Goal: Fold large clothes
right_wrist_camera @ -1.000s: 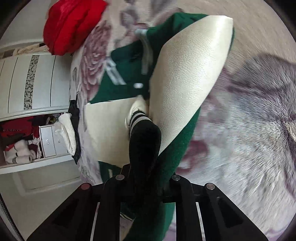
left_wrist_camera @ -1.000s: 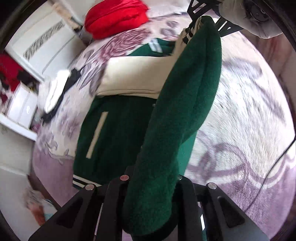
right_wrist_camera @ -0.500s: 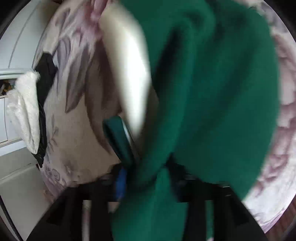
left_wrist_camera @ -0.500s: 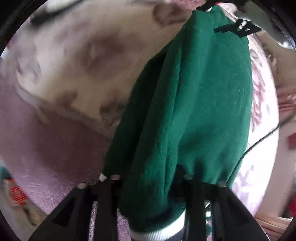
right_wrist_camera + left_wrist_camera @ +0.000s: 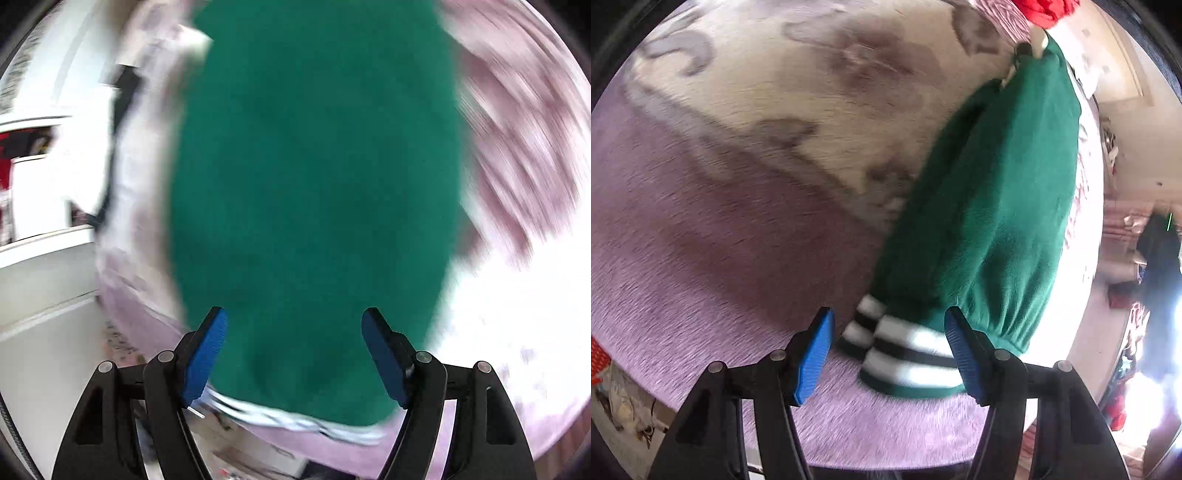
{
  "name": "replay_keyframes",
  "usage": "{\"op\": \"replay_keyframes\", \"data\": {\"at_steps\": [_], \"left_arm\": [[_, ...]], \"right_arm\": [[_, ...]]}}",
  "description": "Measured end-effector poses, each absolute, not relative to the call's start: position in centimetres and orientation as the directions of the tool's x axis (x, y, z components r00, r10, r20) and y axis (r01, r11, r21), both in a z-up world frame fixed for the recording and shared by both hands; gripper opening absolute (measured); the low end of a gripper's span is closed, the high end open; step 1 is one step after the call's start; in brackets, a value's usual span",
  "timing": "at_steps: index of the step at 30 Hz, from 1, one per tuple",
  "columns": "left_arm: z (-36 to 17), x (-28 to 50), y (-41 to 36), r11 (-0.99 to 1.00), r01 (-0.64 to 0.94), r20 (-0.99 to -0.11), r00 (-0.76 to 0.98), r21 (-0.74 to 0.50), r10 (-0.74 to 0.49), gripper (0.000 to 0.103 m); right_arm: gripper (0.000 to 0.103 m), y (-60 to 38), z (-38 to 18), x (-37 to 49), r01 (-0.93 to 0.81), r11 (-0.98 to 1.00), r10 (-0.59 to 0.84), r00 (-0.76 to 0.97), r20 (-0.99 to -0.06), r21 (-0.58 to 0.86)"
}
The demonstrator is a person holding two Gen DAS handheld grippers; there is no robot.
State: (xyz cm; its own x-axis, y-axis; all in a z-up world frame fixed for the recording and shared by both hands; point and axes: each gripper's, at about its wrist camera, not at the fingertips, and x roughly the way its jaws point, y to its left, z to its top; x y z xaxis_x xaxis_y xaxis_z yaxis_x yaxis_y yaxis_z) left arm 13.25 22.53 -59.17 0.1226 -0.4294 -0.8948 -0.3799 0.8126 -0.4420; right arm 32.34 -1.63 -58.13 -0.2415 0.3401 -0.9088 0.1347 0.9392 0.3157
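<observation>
A green jacket (image 5: 997, 206) with a black-and-white striped hem (image 5: 905, 358) lies on the flowered bedspread (image 5: 738, 147). In the left wrist view my left gripper (image 5: 888, 352) hangs over the striped hem; its jaws are opening and its blue pads (image 5: 812, 358) stand apart from the cloth, though the right one is close to the hem. The right wrist view is blurred: the green jacket (image 5: 314, 184) fills it, its striped edge (image 5: 288, 421) at the bottom. My right gripper (image 5: 295, 354) is above it with jaws opening and nothing pressed between the pads.
A red cloth (image 5: 1049, 11) lies at the far end of the bed. White cupboards (image 5: 40, 184) stand to the left in the right wrist view. The bed's near edge (image 5: 886, 454) runs just below the left gripper. Room clutter (image 5: 1145, 295) shows at right.
Both grippers held the green jacket lifted before; they swung it across the bed, lowered it and let go. The jaws now stand apart and the jacket lies flat.
</observation>
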Motion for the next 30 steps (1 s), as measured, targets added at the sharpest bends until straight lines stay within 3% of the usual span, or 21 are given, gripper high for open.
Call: {"op": "replay_keyframes", "data": {"at_steps": [2,4,5,7,9,11,16,19,20,21,23,30], "left_arm": [[-59.6,14.3,20.6,0.861,-0.348,-0.929,0.121,-0.370,-0.350,0.057],[-59.7,14.8,19.6,0.870,-0.334,-0.932,0.135,-0.362,-0.336,0.031],[-59.6,14.9,19.2,0.877,-0.344,-0.942,0.131,-0.334,-0.308,0.030],[-59.2,14.7,19.0,0.880,-0.357,-0.950,0.136,-0.313,-0.282,0.025],[-59.0,14.4,19.0,0.871,-0.378,-0.950,0.130,-0.314,-0.285,0.025],[-58.6,14.1,18.8,0.878,-0.371,-0.954,0.110,-0.301,-0.280,0.026],[-54.2,16.9,16.3,0.921,-0.296,-0.966,0.047,-0.256,-0.253,0.032],[-50.7,18.7,15.1,0.953,-0.214,-0.976,0.086,-0.214,-0.200,0.046],[-50.1,19.8,15.0,0.958,-0.195,-0.975,0.110,-0.210,-0.191,0.054],[-49.4,21.4,14.7,0.961,-0.178,-0.972,0.135,-0.213,-0.190,0.054],[-49.2,24.8,14.3,0.962,-0.159,-0.965,0.180,-0.220,-0.191,0.054],[-54.9,35.6,13.3,0.981,-0.094,-0.962,0.233,-0.169,-0.144,0.054]], "right_arm": [[0.077,-4.4,-61.6,27.5,0.248,0.911,0.397,-0.302,-0.867,0.331],[0.077,-6.0,-64.7,23.8,0.335,0.875,0.456,-0.327,-0.828,0.349],[0.077,-6.2,-65.7,22.8,0.346,0.871,0.462,-0.333,-0.822,0.349],[0.058,-6.4,-67.2,20.8,0.362,0.852,0.491,-0.305,-0.816,0.377],[0.030,-7.1,-66.6,19.7,0.375,0.852,0.472,-0.251,-0.845,0.364],[0.020,-8.0,-65.9,18.9,0.395,0.843,0.480,-0.242,-0.843,0.366],[0.020,-9.8,-64.4,19.9,0.326,0.864,0.483,-0.314,-0.817,0.385],[0.024,-11.4,-61.1,22.5,0.276,0.883,0.454,-0.291,-0.842,0.380],[0.034,-12.0,-60.0,23.5,0.262,0.886,0.447,-0.269,-0.853,0.381],[0.047,-12.3,-58.6,24.9,0.240,0.892,0.435,-0.233,-0.870,0.382],[0.056,-12.4,-56.1,28.5,0.193,0.901,0.419,-0.160,-0.894,0.388],[0.060,-5.0,-51.3,45.3,0.036,0.939,0.343,0.002,-0.939,0.343]]}}
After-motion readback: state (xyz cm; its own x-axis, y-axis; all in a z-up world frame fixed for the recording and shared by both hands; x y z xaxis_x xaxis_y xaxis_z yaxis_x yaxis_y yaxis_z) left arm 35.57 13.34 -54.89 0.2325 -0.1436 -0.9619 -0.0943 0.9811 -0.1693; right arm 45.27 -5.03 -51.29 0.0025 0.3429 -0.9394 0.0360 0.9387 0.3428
